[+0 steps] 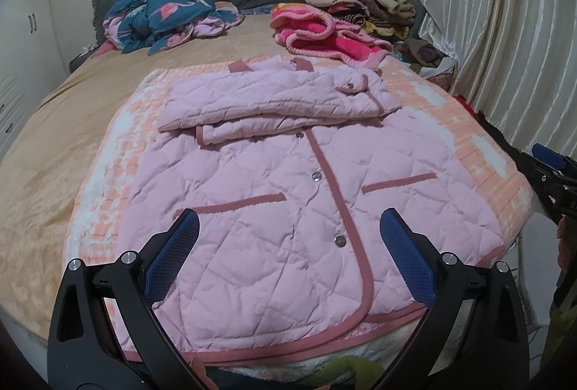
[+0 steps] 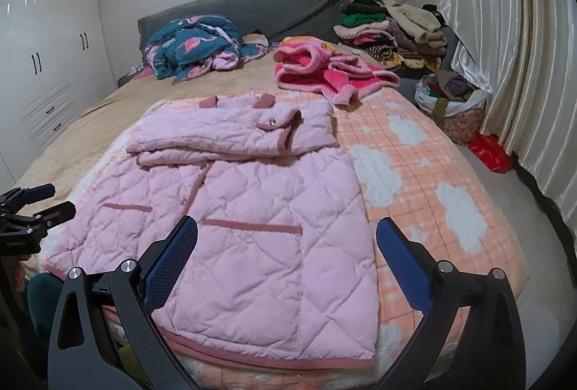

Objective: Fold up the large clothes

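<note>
A pale pink quilted jacket (image 1: 274, 195) (image 2: 252, 209) with darker pink trim lies front up on the orange checked blanket (image 1: 479, 152) (image 2: 414, 173). Its sleeves are folded across the chest near the collar. My left gripper (image 1: 288, 227) hovers open above the jacket's hem, near the snap buttons, holding nothing. My right gripper (image 2: 286, 231) hovers open over the jacket's right hem corner, also holding nothing. Each gripper shows at the edge of the other's view: the right gripper (image 1: 551, 170) and the left gripper (image 2: 39, 202).
A blue patterned quilt (image 1: 162, 14) lies bunched at the grey headboard (image 2: 245, 7). A bright pink fleece garment (image 2: 324, 69) and a stack of folded clothes (image 2: 393, 29) sit at the back right. A basket (image 2: 454, 105) and curtains (image 2: 505, 29) stand right of the bed; wardrobes (image 2: 47, 47) stand left.
</note>
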### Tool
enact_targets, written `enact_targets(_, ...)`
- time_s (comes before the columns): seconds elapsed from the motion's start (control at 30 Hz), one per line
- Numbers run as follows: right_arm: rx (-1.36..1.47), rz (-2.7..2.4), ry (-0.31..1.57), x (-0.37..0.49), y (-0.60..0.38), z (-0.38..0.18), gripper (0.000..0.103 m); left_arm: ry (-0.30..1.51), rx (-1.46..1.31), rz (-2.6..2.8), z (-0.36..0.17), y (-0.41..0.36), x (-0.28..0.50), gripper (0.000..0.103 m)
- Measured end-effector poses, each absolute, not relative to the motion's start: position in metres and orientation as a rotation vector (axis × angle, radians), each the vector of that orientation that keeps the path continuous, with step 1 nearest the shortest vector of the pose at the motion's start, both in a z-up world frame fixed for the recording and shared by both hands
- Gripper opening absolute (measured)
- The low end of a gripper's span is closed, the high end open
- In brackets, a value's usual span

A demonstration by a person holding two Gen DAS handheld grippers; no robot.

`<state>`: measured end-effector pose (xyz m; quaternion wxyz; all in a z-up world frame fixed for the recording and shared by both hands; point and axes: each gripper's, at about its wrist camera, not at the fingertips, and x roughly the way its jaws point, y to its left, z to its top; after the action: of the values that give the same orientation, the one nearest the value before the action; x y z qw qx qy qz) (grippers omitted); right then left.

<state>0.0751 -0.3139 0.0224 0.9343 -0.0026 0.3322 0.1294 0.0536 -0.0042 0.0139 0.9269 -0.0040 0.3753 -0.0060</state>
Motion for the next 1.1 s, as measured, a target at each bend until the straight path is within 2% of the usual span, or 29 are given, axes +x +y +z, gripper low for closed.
enact_targets(0.33, 0.007, 0.212, 0.758, 0.082, -0.335, -0.013, 0.099, 0.829, -0.005, 0.027, -0.018, 0.011, 0.056, 0.094)
enact_targets(1.1, 0.011, 0.188, 0.957, 0.086, -0.366, -0.097, 0.099, 0.943, -0.045, 0.263, -0.064, 0.109, 0.035, 0.094)
